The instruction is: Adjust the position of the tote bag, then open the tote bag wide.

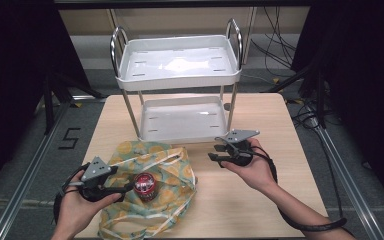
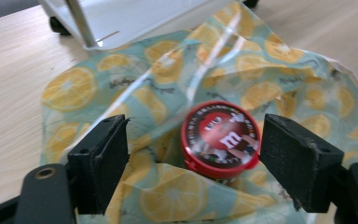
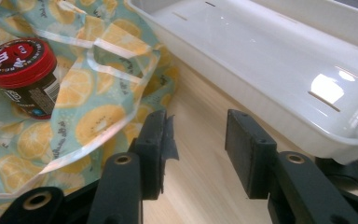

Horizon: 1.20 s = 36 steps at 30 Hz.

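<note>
Left gripper [image 1: 128,187] near the table's [image 1: 280,130] front-left corner, jaws spread wide either side of the red-lidded candy jar [image 2: 220,139]; the right-hand pad looks to be just at the lid's edge, the other well clear, nothing pinched. Jar stands upright in the lemon-print bag [image 1: 172,165], which lies crumpled toward the front edge, left of centre. Right gripper [image 1: 215,152], right of the bag and just in front of the white two-tier cart's [image 1: 180,120] lower tray, jaws parted over bare wood [image 3: 200,140], holding nothing.
</note>
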### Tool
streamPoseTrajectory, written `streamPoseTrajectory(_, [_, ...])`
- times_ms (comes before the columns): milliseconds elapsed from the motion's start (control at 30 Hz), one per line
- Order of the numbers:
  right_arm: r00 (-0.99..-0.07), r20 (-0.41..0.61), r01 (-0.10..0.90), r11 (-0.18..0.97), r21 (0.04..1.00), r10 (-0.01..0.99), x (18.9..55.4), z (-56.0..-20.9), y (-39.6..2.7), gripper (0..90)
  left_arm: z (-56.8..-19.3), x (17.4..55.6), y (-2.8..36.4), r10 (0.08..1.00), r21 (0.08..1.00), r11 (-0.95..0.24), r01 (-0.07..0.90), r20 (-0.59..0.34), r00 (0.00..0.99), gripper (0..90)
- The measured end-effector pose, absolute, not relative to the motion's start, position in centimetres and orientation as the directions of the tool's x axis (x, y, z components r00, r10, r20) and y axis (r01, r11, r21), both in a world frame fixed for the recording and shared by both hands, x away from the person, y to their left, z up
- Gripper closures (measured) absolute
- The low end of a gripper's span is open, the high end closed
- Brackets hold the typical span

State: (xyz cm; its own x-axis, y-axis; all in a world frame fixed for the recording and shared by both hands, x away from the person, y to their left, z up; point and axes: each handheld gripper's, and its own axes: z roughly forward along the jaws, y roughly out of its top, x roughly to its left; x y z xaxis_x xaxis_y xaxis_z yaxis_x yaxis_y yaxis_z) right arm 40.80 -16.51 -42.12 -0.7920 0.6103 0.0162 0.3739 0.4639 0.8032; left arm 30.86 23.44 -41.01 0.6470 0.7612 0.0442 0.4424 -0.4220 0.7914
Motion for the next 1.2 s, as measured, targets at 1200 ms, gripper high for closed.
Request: streamPoseTrajectory(1200, [-0.683, 0.063, 0.462, 0.363, 0.809, 0.728, 40.2, -43.4, -22.8, 58.8, -44.2, 31.9, 18.8, 0.764, 0.711, -0.525, 0.467, 0.152, 0.627, 26.1])
